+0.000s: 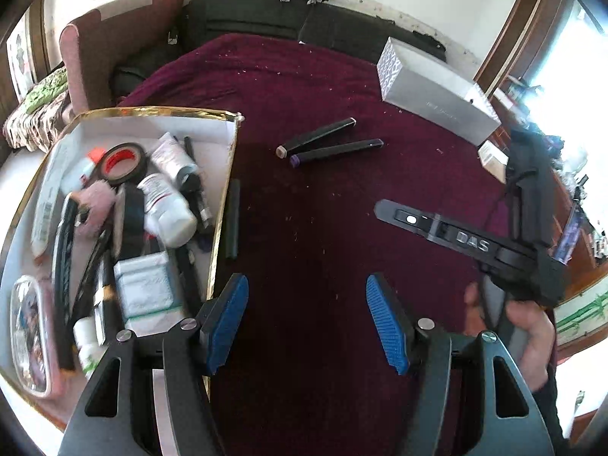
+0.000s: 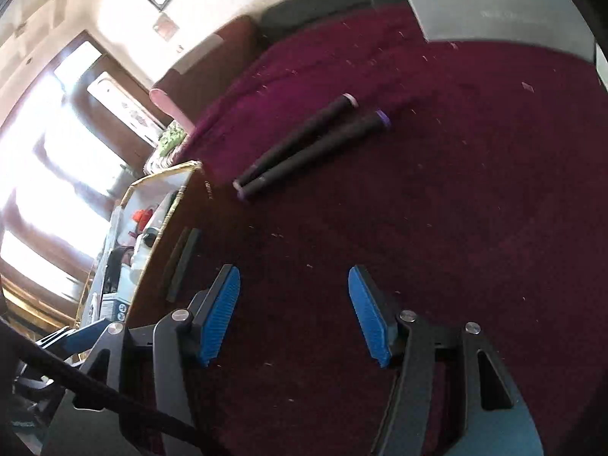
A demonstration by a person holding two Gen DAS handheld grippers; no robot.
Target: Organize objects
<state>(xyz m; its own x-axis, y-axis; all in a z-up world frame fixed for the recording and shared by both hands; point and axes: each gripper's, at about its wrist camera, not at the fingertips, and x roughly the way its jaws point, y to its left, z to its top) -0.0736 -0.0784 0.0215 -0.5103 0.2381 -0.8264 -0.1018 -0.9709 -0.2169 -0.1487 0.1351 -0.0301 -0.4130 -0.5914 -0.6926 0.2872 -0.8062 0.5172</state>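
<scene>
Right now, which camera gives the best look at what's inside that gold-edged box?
The left wrist view: it looks down into the gold-edged box, showing the tape roll and white bottle. The right wrist view catches the box edge-on and blurred, its contents mostly hidden.

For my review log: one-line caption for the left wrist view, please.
Open left gripper hovers over maroon cloth beside a full gold-rimmed box, two dark markers ahead.

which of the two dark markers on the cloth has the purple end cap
The marker nearer the camera; its end is purple, while the other marker behind it has a pale beige end.
</scene>
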